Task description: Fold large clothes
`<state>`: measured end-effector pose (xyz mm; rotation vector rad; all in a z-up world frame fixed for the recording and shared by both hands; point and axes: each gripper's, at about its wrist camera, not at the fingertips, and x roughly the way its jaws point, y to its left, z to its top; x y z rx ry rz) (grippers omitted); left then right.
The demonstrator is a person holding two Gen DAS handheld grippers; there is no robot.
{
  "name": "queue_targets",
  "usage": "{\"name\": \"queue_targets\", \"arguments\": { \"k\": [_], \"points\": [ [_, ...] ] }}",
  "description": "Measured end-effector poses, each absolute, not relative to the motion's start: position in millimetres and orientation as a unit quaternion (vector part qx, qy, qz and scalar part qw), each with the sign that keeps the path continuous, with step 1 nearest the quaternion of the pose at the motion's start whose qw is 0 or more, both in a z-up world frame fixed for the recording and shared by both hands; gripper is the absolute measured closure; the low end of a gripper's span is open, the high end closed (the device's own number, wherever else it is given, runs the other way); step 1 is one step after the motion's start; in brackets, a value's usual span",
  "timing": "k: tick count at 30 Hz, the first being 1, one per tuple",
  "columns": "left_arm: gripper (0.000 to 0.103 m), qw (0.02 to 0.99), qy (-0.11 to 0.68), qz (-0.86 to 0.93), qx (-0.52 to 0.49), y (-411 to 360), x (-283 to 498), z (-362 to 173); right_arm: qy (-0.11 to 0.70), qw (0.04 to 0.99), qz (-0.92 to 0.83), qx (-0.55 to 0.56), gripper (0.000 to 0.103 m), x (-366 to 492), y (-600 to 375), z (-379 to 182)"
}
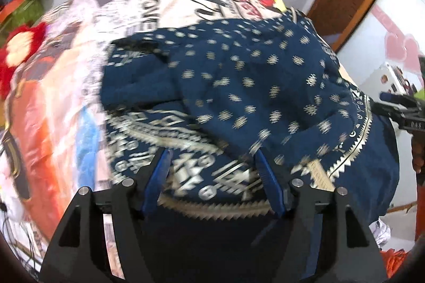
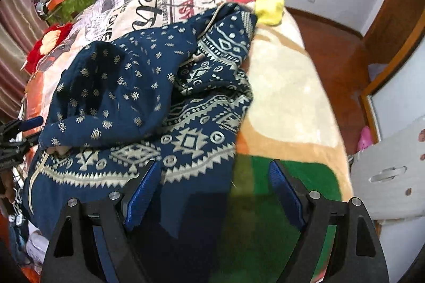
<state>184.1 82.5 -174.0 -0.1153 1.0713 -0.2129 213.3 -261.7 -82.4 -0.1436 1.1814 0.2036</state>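
The navy garment (image 2: 148, 102) is thin matt cloth with pale printed patterns. The blanket (image 2: 287, 86) under it looks soft and fleecy. The tongs' pads (image 2: 140, 192) are ribbed blue rubber on matt black plastic.

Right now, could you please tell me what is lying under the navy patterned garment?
The navy patterned garment lies crumpled on a printed blanket covering the bed; the blanket shows around it with cream, orange and green areas. Whatever sits beneath the garment's folds is covered.
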Motion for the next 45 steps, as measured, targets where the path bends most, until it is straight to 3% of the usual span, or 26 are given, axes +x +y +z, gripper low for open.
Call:
{"name": "queue_targets", "arguments": {
  "k": [10, 25, 33, 35, 37, 38, 40, 45],
  "points": [
    [0.037, 0.874, 0.480, -0.023, -0.078, 155, 134, -153, 0.515, 0.849, 0.102, -0.067, 0.021, 160, -267, -48],
    [0.037, 0.805, 0.558, -0.024, -0.199, 182, 89, -240, 0.542, 0.820, 0.143, 0.118, 0.022, 102, -293, -70],
    [0.038, 0.754, 0.558, -0.086, -0.336, 184, 93, -267, 0.558, 0.804, 0.156, 0.134, 0.042, 99, -281, -92],
    [0.044, 0.763, 0.555, -0.098, -0.317, 172, 95, -257, 0.552, 0.808, 0.155, 0.138, 0.051, 98, -282, -92],
    [0.064, 0.778, 0.551, -0.109, -0.282, 157, 99, -243, 0.546, 0.811, 0.159, 0.137, 0.065, 98, -284, -91],
    [0.068, 0.783, 0.548, -0.112, -0.271, 151, 101, -237, 0.544, 0.813, 0.160, 0.134, 0.068, 98, -284, -90],
    [0.086, 0.796, 0.539, -0.120, -0.249, 140, 104, -222, 0.534, 0.819, 0.166, 0.131, 0.080, 96, -284, -86],
    [0.093, 0.832, 0.490, -0.137, -0.223, 126, 116, -176, 0.510, 0.834, 0.169, 0.124, 0.093, 97, -284, -73]
  ]
}}
